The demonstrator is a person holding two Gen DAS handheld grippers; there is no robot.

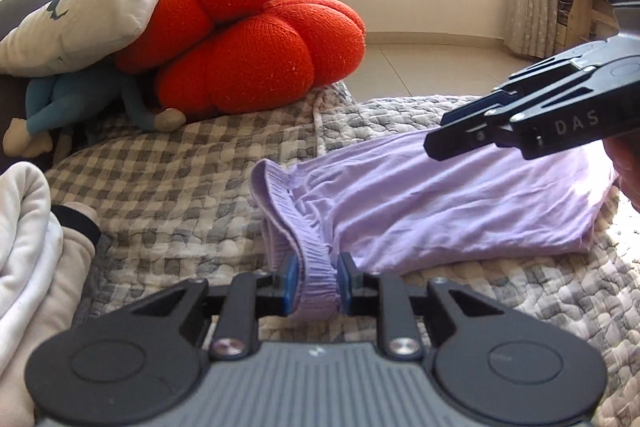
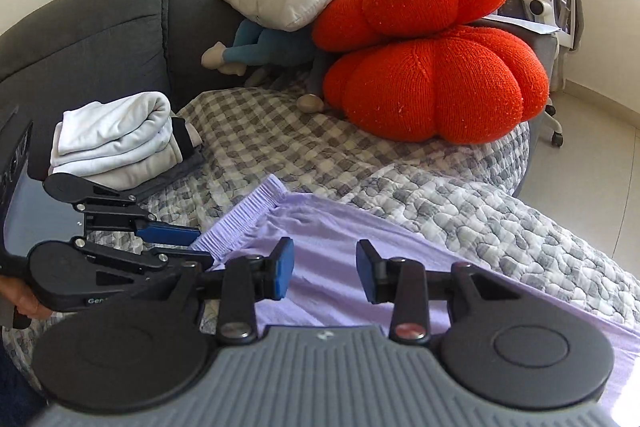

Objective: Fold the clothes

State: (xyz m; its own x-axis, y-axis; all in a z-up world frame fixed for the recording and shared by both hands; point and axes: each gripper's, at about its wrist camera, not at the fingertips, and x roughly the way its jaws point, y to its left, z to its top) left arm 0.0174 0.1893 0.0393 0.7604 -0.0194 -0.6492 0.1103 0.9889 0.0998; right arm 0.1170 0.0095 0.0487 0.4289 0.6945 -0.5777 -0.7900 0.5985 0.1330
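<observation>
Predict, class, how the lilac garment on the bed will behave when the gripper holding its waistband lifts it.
The lilac garment will probably drape limply: its thin cloth already lies wrinkled on the quilt. The ribbed waistband bunches between the left gripper pads, so it likely stretches rather than slips. It looks light; the right gripper hovers open above it.

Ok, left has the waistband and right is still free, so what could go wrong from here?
The left gripper pinches only a bunched bit of the lilac garment's waistband; lifting may let it slip or drag unevenly. The right gripper hangs open over the cloth, holding nothing, so the far side could sag. A wide swing might hit the folded white stack.
</observation>
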